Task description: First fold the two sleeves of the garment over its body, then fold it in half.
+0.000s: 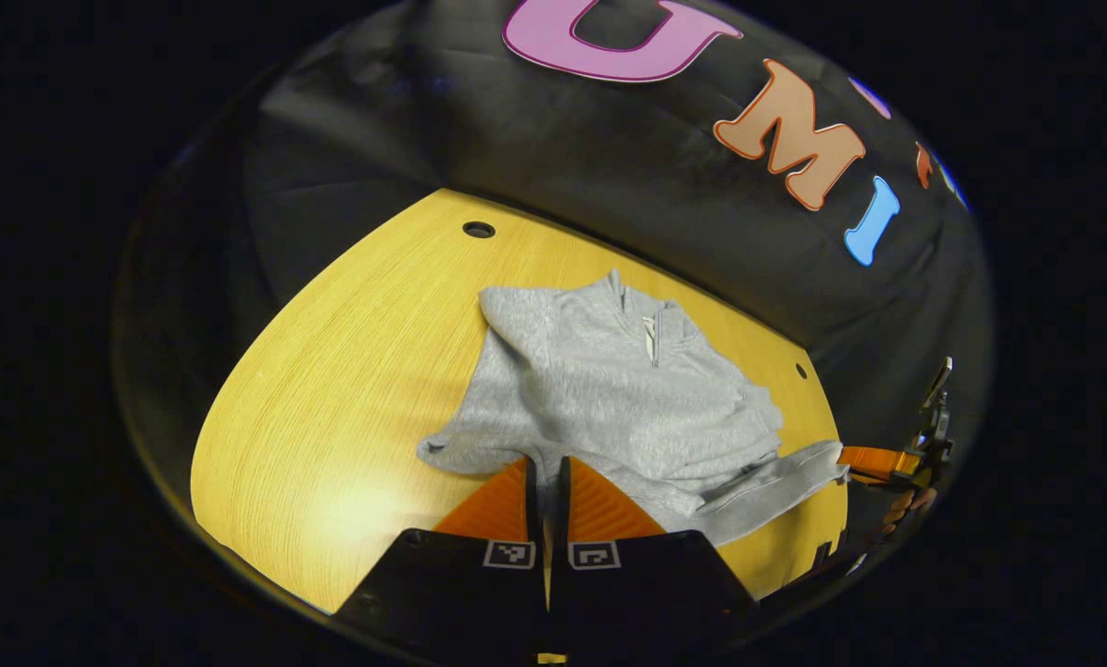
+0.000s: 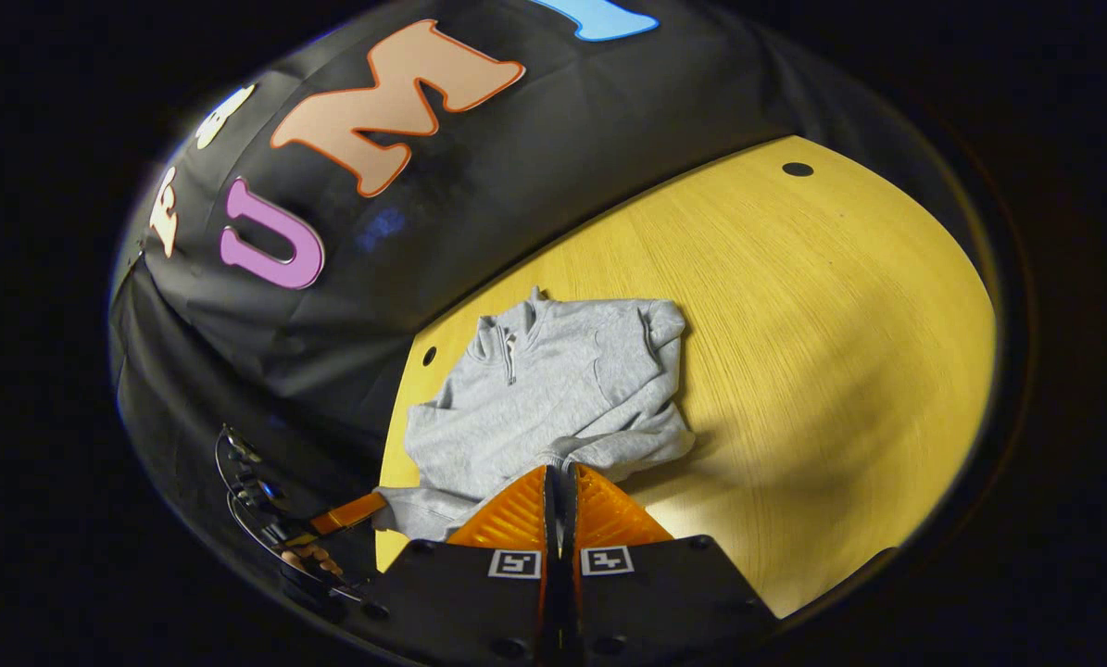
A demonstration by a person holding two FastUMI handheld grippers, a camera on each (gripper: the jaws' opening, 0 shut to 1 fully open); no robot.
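Meanwhile, a grey sweater [image 1: 609,389] lay crumpled on the yellow table [image 1: 331,389], collar toward the wall. Both the left gripper [image 1: 547,472] and the right gripper [image 2: 560,482] were clenched on its near hem.

Looking down and forward from just above the wooden table [image 1: 331,389], close over the near hem of the grey zip-neck sweatshirt [image 1: 599,389], toward the booth wall. Facing the same sweatshirt [image 2: 534,398] and table [image 2: 794,352] from the opposite near corner, equally close. Shared: sweatshirt, tabletop, back wall.
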